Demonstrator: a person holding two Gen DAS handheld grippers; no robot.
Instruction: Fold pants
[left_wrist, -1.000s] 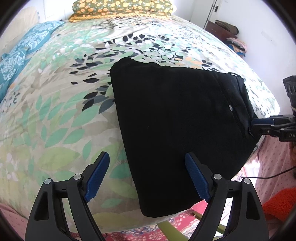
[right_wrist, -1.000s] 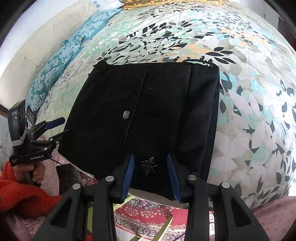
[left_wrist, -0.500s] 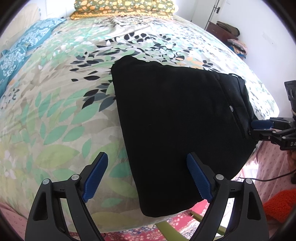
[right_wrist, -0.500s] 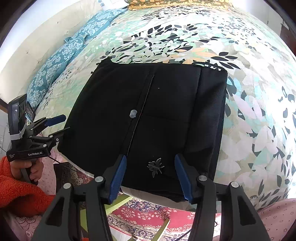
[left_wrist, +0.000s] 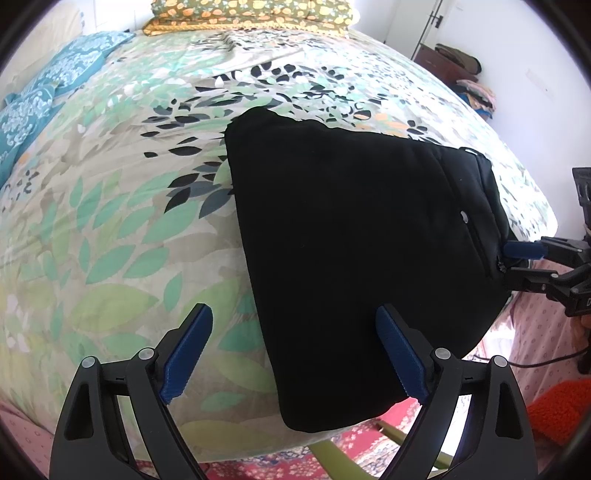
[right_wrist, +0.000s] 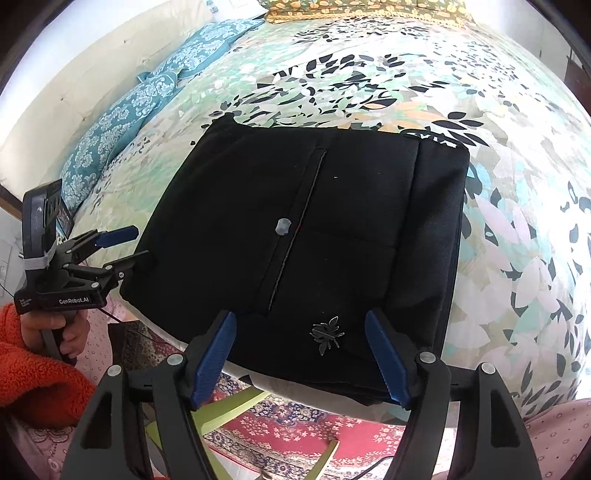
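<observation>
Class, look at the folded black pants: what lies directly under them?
The folded black pants rest on the leaf-print bedspread, near its front edge. The patch of bedspread beneath them is covered, as are their inner layers.

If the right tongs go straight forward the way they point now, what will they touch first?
Most likely the folded black pants on the bed. The right tongs are open, and the near edge of the pants, with a small metal ornament, lies just ahead between the fingers. How high they are above the cloth is unclear.

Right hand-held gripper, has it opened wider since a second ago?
Yes. The right hand-held gripper has spread its jaws, which now stand farther either side of the leaf emblem on the pants.
</observation>
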